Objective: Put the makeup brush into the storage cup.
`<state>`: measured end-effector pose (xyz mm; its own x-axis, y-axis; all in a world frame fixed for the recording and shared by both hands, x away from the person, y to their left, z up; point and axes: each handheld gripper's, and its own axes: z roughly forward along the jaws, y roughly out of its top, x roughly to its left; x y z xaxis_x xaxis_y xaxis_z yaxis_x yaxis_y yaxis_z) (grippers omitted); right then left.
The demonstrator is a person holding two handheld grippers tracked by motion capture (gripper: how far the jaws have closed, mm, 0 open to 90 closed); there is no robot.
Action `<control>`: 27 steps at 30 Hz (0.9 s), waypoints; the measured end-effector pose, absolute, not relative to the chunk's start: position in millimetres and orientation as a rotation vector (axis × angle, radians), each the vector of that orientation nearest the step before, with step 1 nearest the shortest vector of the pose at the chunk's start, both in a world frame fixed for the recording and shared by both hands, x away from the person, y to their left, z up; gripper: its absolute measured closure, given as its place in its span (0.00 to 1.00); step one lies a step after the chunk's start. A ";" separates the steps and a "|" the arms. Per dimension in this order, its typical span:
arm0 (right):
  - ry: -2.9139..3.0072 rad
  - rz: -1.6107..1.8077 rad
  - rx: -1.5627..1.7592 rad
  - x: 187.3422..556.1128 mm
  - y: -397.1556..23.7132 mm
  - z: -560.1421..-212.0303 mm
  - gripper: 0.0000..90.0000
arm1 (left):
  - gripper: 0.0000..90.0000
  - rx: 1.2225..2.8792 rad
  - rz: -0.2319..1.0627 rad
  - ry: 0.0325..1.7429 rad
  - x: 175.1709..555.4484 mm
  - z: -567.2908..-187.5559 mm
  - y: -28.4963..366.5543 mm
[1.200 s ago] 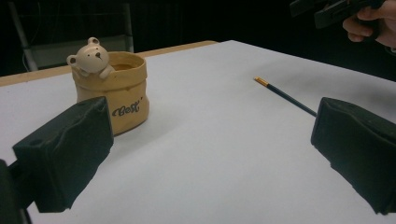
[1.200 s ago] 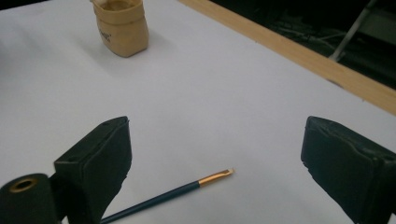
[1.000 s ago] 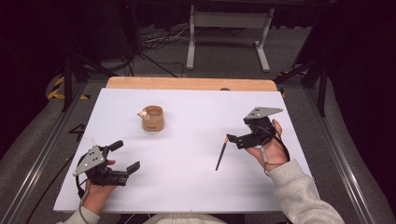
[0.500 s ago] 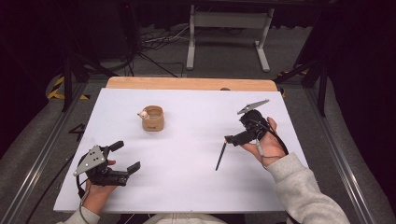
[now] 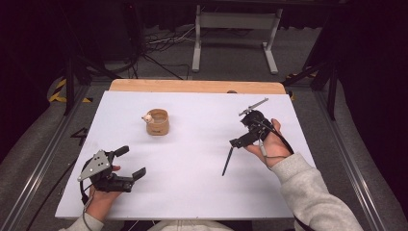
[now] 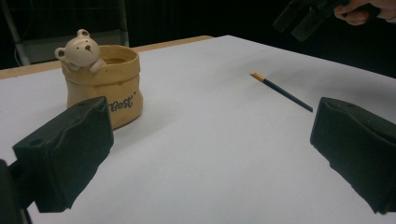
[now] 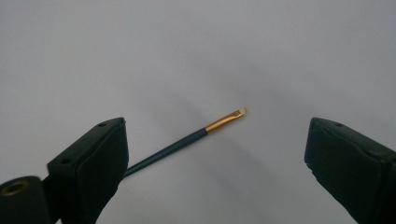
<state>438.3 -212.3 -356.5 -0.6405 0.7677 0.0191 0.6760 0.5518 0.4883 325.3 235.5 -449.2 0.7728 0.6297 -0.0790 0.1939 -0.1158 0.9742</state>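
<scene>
With the right claw (image 7: 215,154) spread above the brush (image 7: 196,135), lower it squarely so both jaws straddle the handle just behind the gold band before pinching.

A white table (image 5: 192,192) with a wooden far edge stands on grey floor (image 5: 159,53) before a metal frame (image 5: 235,21).
</scene>
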 end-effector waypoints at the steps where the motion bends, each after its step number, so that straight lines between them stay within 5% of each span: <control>1: 2.597 0.682 1.221 439.3 -212.1 -356.5 0.08 | 0.00 1.689 0.417 0.655 325.0 -448.7 235.5; 27: 2.670 0.477 1.332 456.8 -193.3 -375.5 0.10 | 0.00 1.689 0.423 0.651 324.8 -448.7 235.2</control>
